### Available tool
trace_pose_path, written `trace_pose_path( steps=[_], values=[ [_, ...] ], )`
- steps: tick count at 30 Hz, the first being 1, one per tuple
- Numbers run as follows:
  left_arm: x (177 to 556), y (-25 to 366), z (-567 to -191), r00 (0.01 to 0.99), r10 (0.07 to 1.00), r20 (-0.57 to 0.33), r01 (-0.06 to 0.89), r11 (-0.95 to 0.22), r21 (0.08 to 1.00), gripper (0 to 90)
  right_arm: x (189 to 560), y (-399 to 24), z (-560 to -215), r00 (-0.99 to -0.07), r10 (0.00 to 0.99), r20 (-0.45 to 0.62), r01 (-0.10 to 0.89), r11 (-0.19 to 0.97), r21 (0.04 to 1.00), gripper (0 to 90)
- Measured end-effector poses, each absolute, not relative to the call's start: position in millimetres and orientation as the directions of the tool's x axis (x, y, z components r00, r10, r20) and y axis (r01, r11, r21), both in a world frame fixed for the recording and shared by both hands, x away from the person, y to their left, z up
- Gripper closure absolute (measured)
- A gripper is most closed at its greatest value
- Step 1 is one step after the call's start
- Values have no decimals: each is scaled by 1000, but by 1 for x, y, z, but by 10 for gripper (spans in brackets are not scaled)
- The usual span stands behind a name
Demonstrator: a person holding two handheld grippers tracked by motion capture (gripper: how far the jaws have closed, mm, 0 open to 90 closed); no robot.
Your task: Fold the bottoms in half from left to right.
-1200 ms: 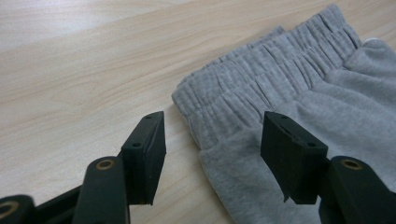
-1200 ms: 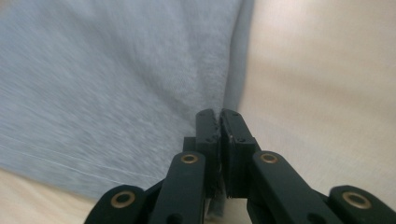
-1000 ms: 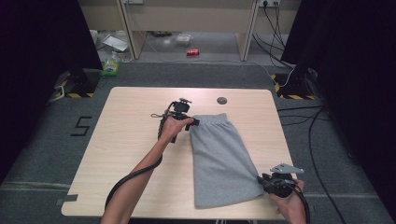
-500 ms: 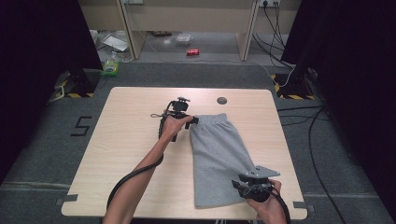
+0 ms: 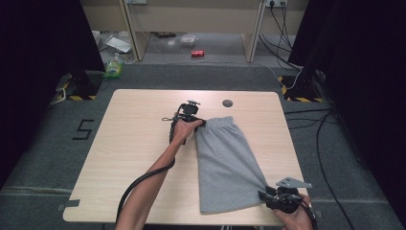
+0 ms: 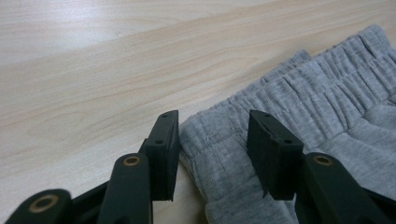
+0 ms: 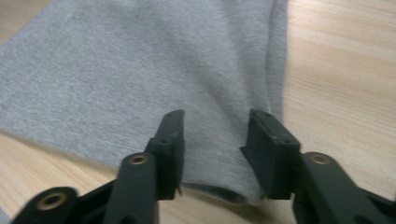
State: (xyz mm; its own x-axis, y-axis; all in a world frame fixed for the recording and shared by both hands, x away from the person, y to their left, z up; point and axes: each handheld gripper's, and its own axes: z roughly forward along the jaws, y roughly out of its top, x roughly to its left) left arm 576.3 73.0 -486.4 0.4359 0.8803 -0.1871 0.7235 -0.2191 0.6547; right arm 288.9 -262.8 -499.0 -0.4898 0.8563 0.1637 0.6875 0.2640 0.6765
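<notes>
A red can and a green bottle lie on the floor beyond the wooden table, near cables.

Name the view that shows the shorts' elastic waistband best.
Left gripper view: the waistband lies close up, gathers sharp. The high view shows it small, at the shorts' far end; the right gripper view shows the hem instead.

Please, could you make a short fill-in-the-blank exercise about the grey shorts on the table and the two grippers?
1. The shorts on the table are ____ in colour.
2. The left gripper has its jaws around the elastic ____ of the shorts.
3. The right gripper is at the ____ of the shorts, the edge nearest the person.
4. The table top is made of light ____.

Missing words: grey; waistband; hem; wood
</notes>
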Motion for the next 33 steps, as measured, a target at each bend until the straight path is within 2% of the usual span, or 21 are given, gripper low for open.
trace_pose_path(
  steps=[3,6,10,15,25,33],
  values=[
    [574,78,-481,434,874,-217,723,-195,662,508,288,-253,-495,-498,854,150,679,277,680,441],
    [571,83,-475,438,864,-248,731,-181,657,435,285,-231,-486,-551,826,124,627,311,714,405],
    [568,89,-470,432,861,-269,748,-175,640,379,282,-193,-480,-623,774,114,569,349,744,394],
    [570,95,-473,402,867,-294,766,-142,627,360,278,-151,-483,-701,702,124,532,400,746,394],
    [574,90,-493,373,872,-318,799,-127,588,363,276,-107,-492,-768,630,114,491,466,736,397],
    [574,81,-497,395,862,-319,788,-139,600,531,273,-87,-498,-794,599,103,474,503,723,405]
  ],
)
